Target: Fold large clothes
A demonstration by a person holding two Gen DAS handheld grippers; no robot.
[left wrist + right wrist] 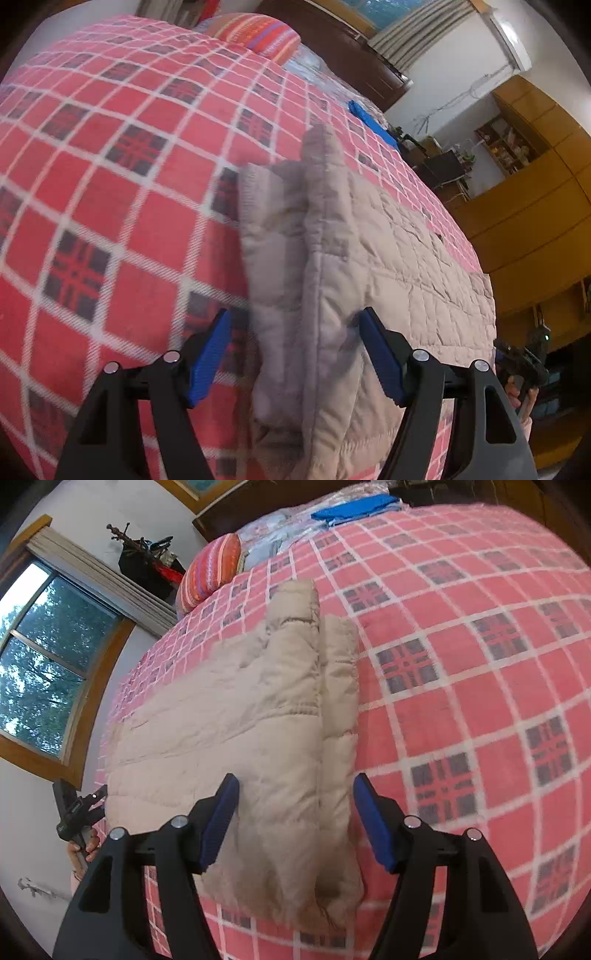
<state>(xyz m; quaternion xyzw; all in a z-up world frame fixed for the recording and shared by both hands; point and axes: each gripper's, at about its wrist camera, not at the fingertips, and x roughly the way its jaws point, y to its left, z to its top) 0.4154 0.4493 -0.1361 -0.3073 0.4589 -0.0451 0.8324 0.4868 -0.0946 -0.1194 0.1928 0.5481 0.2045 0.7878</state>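
While the beige quilted jacket (pixel 369 258) is lying across the red checked blanket (pixel 110 184), filling the lower middle of both views, the left gripper (pixel 295 354) is standing wide, its blue pads (pixel 208 358) straddling a raised fold at the garment's edge. Likewise the right gripper (pixel 295 819) is gaping around the jacket's other folded edge (pixel 332 738). A striped pillow (pixel 210 568) is sitting at upper left.
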